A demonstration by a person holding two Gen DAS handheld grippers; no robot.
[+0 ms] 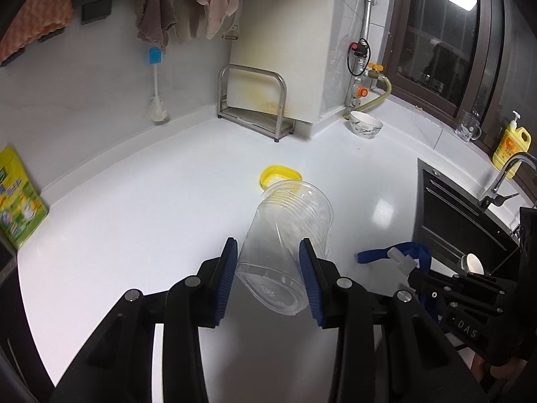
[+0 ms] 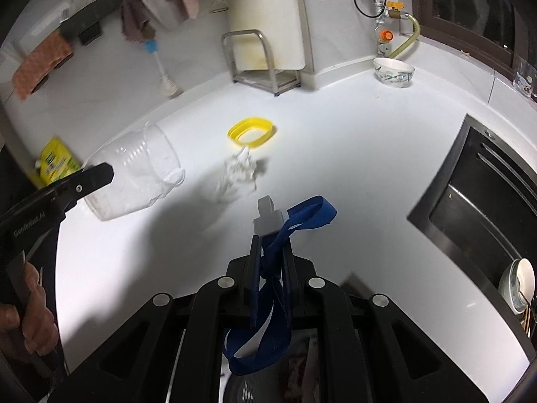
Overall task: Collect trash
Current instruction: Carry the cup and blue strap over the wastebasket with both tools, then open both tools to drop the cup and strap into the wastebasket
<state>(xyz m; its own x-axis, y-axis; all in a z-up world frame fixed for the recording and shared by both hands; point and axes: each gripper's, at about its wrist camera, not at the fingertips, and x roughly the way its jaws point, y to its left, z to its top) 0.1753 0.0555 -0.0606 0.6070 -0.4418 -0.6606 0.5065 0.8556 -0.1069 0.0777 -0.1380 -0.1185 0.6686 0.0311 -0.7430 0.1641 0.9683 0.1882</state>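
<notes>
My left gripper [image 1: 268, 270] is shut on a clear plastic jar [image 1: 288, 231], held tilted above the white counter [image 1: 151, 208] with its open mouth pointing away. The jar also shows in the right wrist view [image 2: 134, 174] at the left. Its yellow lid [image 1: 280, 175] lies on the counter beyond; it shows in the right wrist view [image 2: 251, 131] too. A crumpled white tissue [image 2: 238, 173] lies near the lid. My right gripper [image 2: 272, 262] is shut on a blue strap [image 2: 302, 218] with a grey plastic clip [image 2: 266, 216], held above the counter.
A black sink [image 2: 476, 194] with a bowl inside is at the right. A patterned bowl [image 2: 394, 72] and a metal rack [image 2: 258, 63] stand at the back. A green packet [image 1: 16, 198] leans at the left wall. A dark bin opening [image 2: 268, 383] shows below my right gripper.
</notes>
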